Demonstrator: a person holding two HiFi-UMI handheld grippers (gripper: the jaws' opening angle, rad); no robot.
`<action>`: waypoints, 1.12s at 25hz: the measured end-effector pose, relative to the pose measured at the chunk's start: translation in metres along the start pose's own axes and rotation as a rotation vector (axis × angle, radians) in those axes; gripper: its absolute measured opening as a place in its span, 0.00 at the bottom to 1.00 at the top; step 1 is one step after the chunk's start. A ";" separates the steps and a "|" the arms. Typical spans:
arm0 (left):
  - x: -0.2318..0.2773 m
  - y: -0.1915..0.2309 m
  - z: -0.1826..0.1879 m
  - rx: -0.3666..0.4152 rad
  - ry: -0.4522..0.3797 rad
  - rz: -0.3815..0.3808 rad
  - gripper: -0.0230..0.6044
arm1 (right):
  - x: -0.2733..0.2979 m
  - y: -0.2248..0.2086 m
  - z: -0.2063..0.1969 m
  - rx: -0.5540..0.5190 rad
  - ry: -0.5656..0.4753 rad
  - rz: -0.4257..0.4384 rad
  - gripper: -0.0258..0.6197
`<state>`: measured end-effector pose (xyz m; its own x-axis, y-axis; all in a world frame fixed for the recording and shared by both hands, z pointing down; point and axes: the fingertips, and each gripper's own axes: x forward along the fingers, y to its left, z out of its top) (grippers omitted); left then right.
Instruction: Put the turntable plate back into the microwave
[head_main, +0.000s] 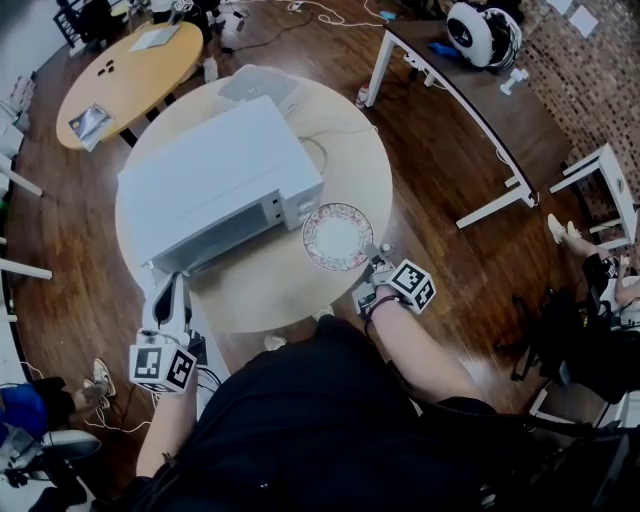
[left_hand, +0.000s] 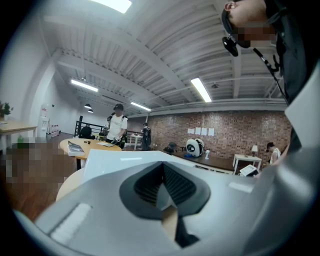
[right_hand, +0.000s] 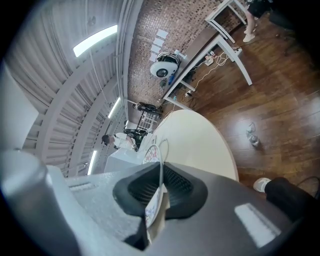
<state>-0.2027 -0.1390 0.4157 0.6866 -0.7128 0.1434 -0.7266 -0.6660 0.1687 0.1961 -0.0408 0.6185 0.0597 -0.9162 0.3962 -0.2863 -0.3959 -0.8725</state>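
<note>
Starting on the left: the left claw (head_main: 173, 288) is down by the near-left corner of the microwave (head_main: 215, 175), pointing pretty much flat at it. In the left gripper view the claw (left_hand: 163, 195) has its jaws pressed together with nothing in them, and the white microwave top (left_hand: 125, 160) sits just past the tips. So that one's empty and parked beside the front face, not touching it as far as I can tell.

The front of the microwave looks closed to me from the head view: there's just a dark window strip and the control panel on the end nearer the right claw. Can't say for sure though, the angle's steep.

Further right, the turntable plate (head_main: 338, 236) is out over the round bench (head_main: 290, 290), just ahead of the right claw (head_main: 378, 262) and just beside the microwave's panel end. The right gripper view settles the grip: the claw (right_hand: 159, 195) is clamped on the near rim of the plate (right_hand: 151, 212), which runs edge-on straight between the pads, with the bench (right_hand: 200, 145) underneath.

My read is we're at the carry step, plate picked up and not yet inside. Next thing needed is an open door, probably the left claw's job, then swing the plate round to the opening and slide it in level onto the hub.
</note>
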 end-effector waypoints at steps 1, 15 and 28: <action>-0.001 0.000 0.000 0.000 0.000 0.001 0.04 | 0.000 0.001 -0.001 -0.001 0.003 0.001 0.07; -0.016 -0.001 -0.002 0.006 -0.009 0.009 0.04 | -0.002 0.010 -0.022 -0.011 0.041 0.022 0.07; -0.026 -0.001 0.001 0.007 -0.030 0.025 0.04 | 0.004 0.023 -0.046 -0.033 0.108 0.049 0.07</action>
<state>-0.2197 -0.1199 0.4109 0.6672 -0.7354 0.1179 -0.7438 -0.6493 0.1586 0.1459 -0.0511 0.6134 -0.0583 -0.9218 0.3831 -0.3182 -0.3466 -0.8824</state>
